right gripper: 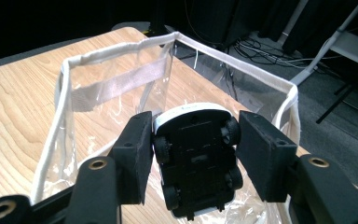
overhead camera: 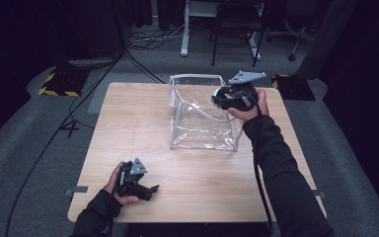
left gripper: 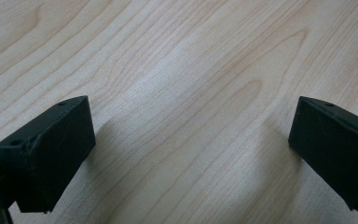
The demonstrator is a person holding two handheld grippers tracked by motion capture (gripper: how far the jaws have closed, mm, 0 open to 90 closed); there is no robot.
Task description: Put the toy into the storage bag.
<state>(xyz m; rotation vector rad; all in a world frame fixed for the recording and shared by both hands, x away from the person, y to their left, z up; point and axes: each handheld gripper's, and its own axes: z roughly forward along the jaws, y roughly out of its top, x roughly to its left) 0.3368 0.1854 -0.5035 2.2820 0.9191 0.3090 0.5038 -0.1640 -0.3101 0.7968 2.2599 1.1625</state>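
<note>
Wooden table point(overhead camera: 128, 128), light grain, in a dark room. A clear plastic bag point(overhead camera: 197, 118) with white-trimmed rim stands open on the far half of the table, mouth upward, sides slightly slumped.

Right gripper point(right gripper: 193, 140): held by the person's right hand point(overhead camera: 249, 111) at the bag's right edge, over its open mouth. Jaws clenched on a small toy car point(right gripper: 196, 158), one jaw pressed to each side of it. In the right gripper view the car's black underside faces the camera, four black wheels visible, a white body edge showing along its top. The car sits above the bag's opening, with the bag's rim point(right gripper: 121, 49) running behind and to both sides of it. A pale fabric strip shows through the bag's far wall.

Left gripper point(overhead camera: 150, 190): in the person's left hand point(overhead camera: 118, 185), well apart from the bag, near the table's front edge on the bag's near-left side. In the left gripper view its jaws stand wide apart, released, nothing between them but bare wood, tips close above the tabletop.

Beyond the bag, off the table: grey floor, cables, chair legs.
</note>
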